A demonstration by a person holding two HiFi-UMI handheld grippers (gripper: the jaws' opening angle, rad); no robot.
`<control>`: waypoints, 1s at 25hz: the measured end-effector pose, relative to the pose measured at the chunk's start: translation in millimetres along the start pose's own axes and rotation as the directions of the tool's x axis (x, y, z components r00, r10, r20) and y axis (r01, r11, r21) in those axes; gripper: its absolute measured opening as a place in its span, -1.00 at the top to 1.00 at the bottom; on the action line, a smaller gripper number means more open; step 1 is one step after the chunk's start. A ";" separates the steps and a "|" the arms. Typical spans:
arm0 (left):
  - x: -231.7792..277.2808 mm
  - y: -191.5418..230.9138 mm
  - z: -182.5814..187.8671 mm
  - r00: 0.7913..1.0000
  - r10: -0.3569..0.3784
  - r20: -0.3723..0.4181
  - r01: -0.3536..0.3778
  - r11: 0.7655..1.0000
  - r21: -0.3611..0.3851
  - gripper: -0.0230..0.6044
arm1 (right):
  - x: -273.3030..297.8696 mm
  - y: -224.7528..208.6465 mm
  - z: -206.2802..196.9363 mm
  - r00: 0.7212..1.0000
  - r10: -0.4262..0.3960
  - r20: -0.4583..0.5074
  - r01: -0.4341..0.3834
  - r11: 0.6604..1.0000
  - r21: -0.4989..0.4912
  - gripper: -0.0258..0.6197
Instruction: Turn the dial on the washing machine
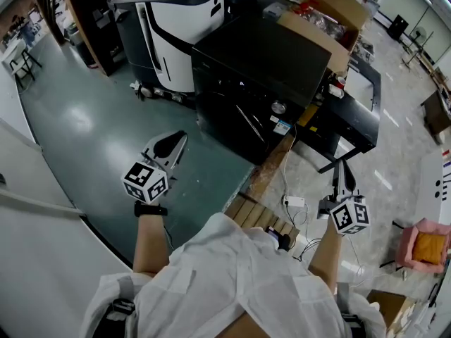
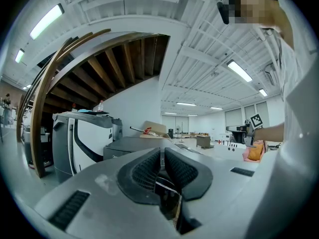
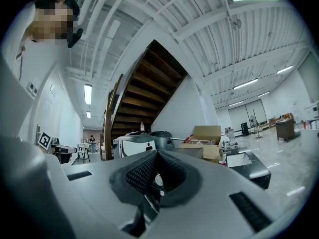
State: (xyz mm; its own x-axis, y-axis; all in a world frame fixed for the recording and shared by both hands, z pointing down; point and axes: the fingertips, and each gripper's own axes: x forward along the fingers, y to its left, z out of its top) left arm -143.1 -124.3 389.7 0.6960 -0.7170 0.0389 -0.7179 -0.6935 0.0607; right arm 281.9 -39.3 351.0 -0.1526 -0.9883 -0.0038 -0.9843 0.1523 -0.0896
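The black washing machine (image 1: pixel 261 76) stands ahead of me in the head view, with a round silver dial (image 1: pixel 278 108) on its front face. My left gripper (image 1: pixel 181 139) hangs over the green floor, well left of the machine, jaws shut and holding nothing. My right gripper (image 1: pixel 343 166) is low at the right, near a black frame, also shut and holding nothing. In the left gripper view the pads (image 2: pixel 149 169) press together, with the machine's grey top (image 2: pixel 132 146) beyond. In the right gripper view the fingers (image 3: pixel 140 176) are closed too.
A white-and-black machine (image 1: pixel 176 27) stands behind the washer on the left. An open cardboard box (image 1: pixel 328 13) sits at its far right. A black frame (image 1: pixel 356 111), a wooden pallet (image 1: pixel 257 213), a power strip (image 1: pixel 294 201) and a pink bag (image 1: pixel 426 245) lie nearby.
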 end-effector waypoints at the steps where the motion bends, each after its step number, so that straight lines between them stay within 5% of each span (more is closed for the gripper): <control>1: -0.5 1.4 0.3 1.000 0.003 0.003 -0.003 1.000 -0.004 0.83 | 1.1 1.8 0.0 1.000 0.003 -0.003 -0.003 1.000 -0.001 0.92; 25: 40.1 14.5 -28.5 1.000 0.005 -0.018 -0.007 0.997 -0.072 0.83 | 65.5 5.6 -16.7 0.991 0.090 -0.102 -0.094 0.995 -0.032 0.92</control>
State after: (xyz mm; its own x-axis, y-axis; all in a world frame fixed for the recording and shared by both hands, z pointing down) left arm -125.2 -161.2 420.5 0.6923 -0.7193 0.0569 -0.7194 -0.6819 0.1324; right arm 265.0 -103.1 366.9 -0.2488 -0.9644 0.0895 -0.9680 0.2445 -0.0566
